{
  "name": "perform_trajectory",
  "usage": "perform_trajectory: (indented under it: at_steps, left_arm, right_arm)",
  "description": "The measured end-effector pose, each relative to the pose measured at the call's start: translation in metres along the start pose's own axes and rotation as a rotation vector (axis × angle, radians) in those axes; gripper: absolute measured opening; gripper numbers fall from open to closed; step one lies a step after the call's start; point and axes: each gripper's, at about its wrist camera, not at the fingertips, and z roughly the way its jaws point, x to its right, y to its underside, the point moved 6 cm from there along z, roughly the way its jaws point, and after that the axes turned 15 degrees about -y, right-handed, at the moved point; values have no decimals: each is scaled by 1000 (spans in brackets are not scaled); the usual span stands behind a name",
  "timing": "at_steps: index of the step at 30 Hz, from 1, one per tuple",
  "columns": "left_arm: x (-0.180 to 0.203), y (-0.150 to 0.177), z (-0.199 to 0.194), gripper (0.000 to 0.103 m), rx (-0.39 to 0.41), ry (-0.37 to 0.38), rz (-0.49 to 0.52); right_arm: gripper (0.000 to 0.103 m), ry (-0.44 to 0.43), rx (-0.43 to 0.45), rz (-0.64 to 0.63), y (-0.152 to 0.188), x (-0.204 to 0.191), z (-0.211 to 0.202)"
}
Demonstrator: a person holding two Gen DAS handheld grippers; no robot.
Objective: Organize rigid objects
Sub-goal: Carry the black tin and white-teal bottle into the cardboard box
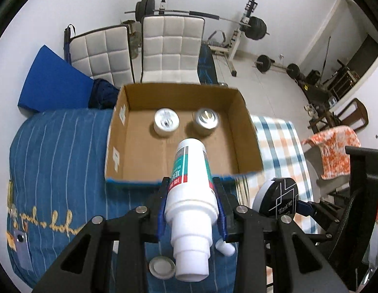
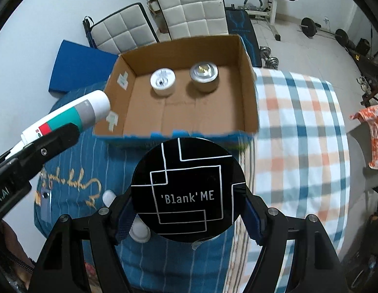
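Two small round jars [image 1: 166, 122] already sit in the cardboard box [image 1: 130, 146] on the bed, while the left gripper [image 1: 192, 210] grasps a white bottle [image 1: 191, 183] and the right gripper [image 2: 189, 219] grasps a round black case [image 2: 189, 190], both near the box, not yet in.

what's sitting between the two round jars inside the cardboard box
Nothing: bare cardboard floor separates the white jar and the silver-topped jar in the box; both wrist views show it.
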Motion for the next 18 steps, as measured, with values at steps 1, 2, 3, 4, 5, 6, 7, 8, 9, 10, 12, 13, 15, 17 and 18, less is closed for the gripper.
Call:
perform_trajectory:
  at_steps: [1, 2, 3, 4, 5, 6, 7, 8, 9, 10, 12, 13, 15, 17, 18]
  left_arm:
    - [-4, -9, 5, 30, 2, 1, -8]
    - [-8, -18, 10, 30, 3, 0, -10]
    - [-11, -25, 16, 30, 5, -6, -10]
    - [-14, -34, 22, 30, 8, -13, -13]
    - [-17, -42, 30, 30, 3, -14, -15]
    - [-19, -47, 37, 30, -3, -12, -19]
    - [-21, -54, 48, 30, -15, -12, -23]
    - [-23, -59, 58, 30, -27, -13, -25]
    - [-25, -64, 69, 30, -38, -13, -30]
    - [-28, -69, 82, 30, -52, -17, -36]
    - [-31, -78, 107, 30, -82, -29, -38]
    - [-33, -82, 123, 30, -101, -39, -39]
    - [-36, -88, 143, 30, -121, -57, -38]
    - [-40, -92, 166, 30, -146, -85, -36]
    - [-42, -93, 173, 30, -157, -93, -38]
  right_arm:
    - [77, 2, 1, -1, -10, 1, 3]
    - [77, 2, 5, 3, -19, 2, 6]
    - [77, -5, 6, 11, -29, 5, 11]
    - [77, -8, 0, 21, -40, 8, 18]
    - [77, -8, -4, 32, -49, 11, 23]
    - [77, -10, -7, 42, -59, 15, 31]
    - [77, -6, -14, 52, -69, 21, 40]
    - [77, -3, -22, 71, -78, 27, 50]
    - [77, -1, -30, 82, -85, 33, 59]
    - [77, 4, -40, 97, -93, 39, 71]
    - [77, 21, -58, 118, -106, 50, 90]
    - [77, 29, -67, 124, -112, 55, 101]
    - [77, 49, -92, 138, -120, 63, 120]
    - [77, 65, -115, 143, -125, 69, 135]
    - [77, 83, -133, 141, -127, 72, 145]
